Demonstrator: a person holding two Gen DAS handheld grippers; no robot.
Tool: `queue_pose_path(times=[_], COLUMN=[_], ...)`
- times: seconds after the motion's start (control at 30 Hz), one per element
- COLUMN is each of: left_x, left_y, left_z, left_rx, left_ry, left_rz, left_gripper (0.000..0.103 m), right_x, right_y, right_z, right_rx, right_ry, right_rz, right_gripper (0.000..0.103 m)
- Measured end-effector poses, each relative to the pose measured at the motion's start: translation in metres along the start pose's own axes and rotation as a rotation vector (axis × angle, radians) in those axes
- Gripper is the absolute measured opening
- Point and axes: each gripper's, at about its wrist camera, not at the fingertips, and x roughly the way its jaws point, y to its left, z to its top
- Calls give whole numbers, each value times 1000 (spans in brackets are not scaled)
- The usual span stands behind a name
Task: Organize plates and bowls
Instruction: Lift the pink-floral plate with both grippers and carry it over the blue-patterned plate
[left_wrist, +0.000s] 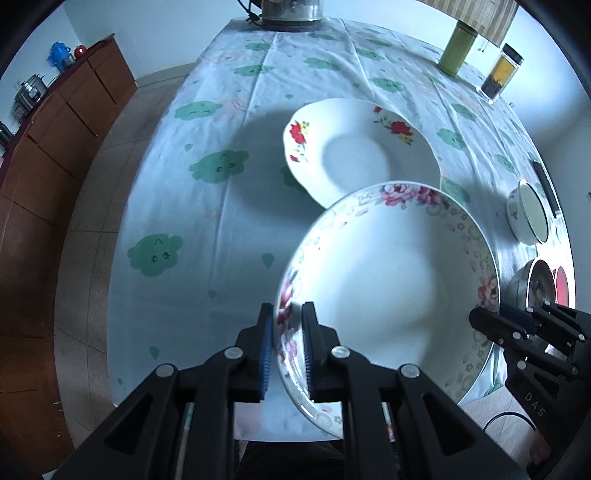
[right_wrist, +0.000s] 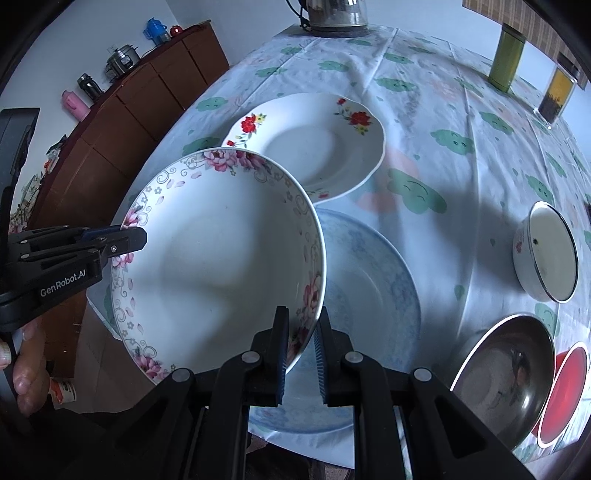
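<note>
Both grippers hold a deep white plate with a pink-flower rim (left_wrist: 391, 280) (right_wrist: 221, 251) tilted above the table. My left gripper (left_wrist: 287, 325) is shut on its left rim and shows in the right wrist view (right_wrist: 136, 236). My right gripper (right_wrist: 301, 332) is shut on its right rim and shows in the left wrist view (left_wrist: 480, 321). A white plate with red flowers (left_wrist: 354, 151) (right_wrist: 314, 144) lies on the table behind it. A pale blue plate (right_wrist: 373, 295) lies under the held plate.
A small white enamel bowl (right_wrist: 546, 251) (left_wrist: 526, 214), a steel bowl (right_wrist: 506, 373) and a red bowl (right_wrist: 565, 391) sit at the right. A green canister (left_wrist: 456, 51), a spice jar (left_wrist: 502, 74) and a kettle (left_wrist: 291, 11) stand at the back. A wooden sideboard (left_wrist: 55, 147) is left.
</note>
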Motion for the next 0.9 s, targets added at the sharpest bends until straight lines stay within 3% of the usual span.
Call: queue_pose_path(times=[0.9], left_x=[11], left_y=[-40], left_z=[2], left_rx=[103], left_ry=[36], left_rz=[-41], left_gripper=[11], right_x=[4], right_y=[-35], right_z=[-18], right_rx=[86], right_ry=[28], right_rz=[-52], right_gripper=[15])
